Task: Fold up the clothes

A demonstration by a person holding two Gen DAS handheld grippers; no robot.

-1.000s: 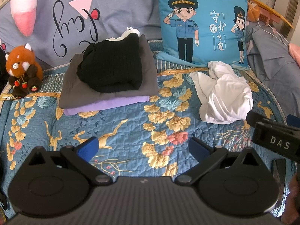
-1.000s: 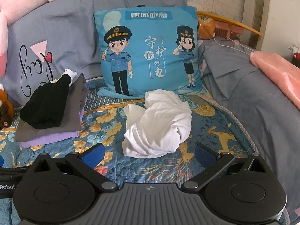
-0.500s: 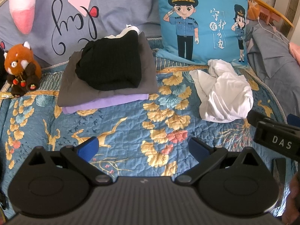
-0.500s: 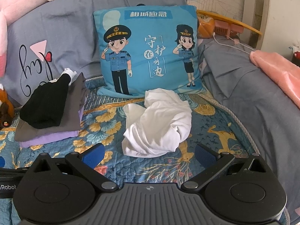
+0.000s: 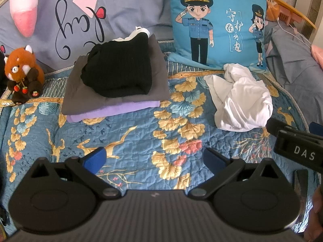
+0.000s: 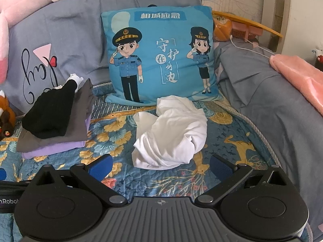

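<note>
A crumpled white garment (image 6: 171,133) lies unfolded on the blue floral quilt (image 6: 228,141) of the bed, just in front of the blue cartoon-police cushion (image 6: 159,56) and touching its lower edge. To its left, apart from it, stands a stack of folded clothes (image 5: 117,84): a black knit piece (image 5: 119,70) on top, a grey piece (image 5: 159,80) beneath, a purple piece (image 5: 113,111) at the bottom; a scrap of white shows behind the black piece. The right tongs (image 6: 160,164) hover directly before the white garment, blue pads spread wide, gripping nothing. The left tongs (image 5: 154,159) hover over bare quilt between stack and garment, likewise spread wide and holding nothing. In the left wrist view the body of the right tongs enters at the right edge, marked "DAS". A red-panda plush toy (image 5: 22,74) sits left of the stack. A grey pillow with script lettering (image 5: 80,20) leans behind it. A pink blanket (image 6: 298,76) lies over grey bedding (image 6: 272,109) on the right.
</note>
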